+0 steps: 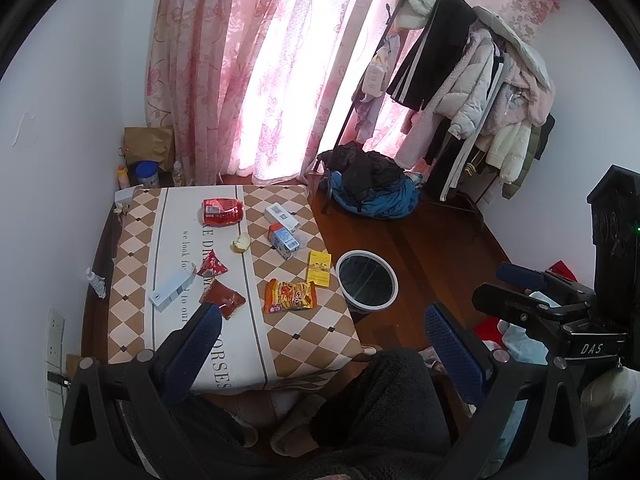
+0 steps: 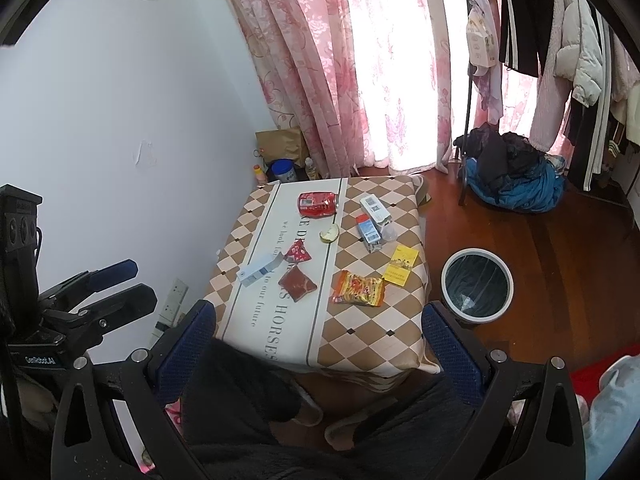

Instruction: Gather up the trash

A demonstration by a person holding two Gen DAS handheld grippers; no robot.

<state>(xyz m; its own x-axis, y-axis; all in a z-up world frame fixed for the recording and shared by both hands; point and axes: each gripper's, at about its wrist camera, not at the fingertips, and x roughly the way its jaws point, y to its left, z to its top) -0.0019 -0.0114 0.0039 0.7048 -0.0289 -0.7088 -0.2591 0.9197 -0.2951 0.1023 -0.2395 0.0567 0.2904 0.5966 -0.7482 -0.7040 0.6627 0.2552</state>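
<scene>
A small table with a checkered cloth holds several pieces of trash: a crushed red can, an orange snack wrapper, a yellow packet, a dark red sachet, a red triangular wrapper, a fruit peel, small cartons and a pale blue box. A white-rimmed bin with a black liner stands on the floor right of the table. My left gripper and right gripper are both open and empty, held above the table's near edge.
A white wall runs along the left. Pink curtains hang behind the table. A clothes rack and a heap of clothes stand on the wooden floor at the right. Bottles and a paper bag sit in the far corner.
</scene>
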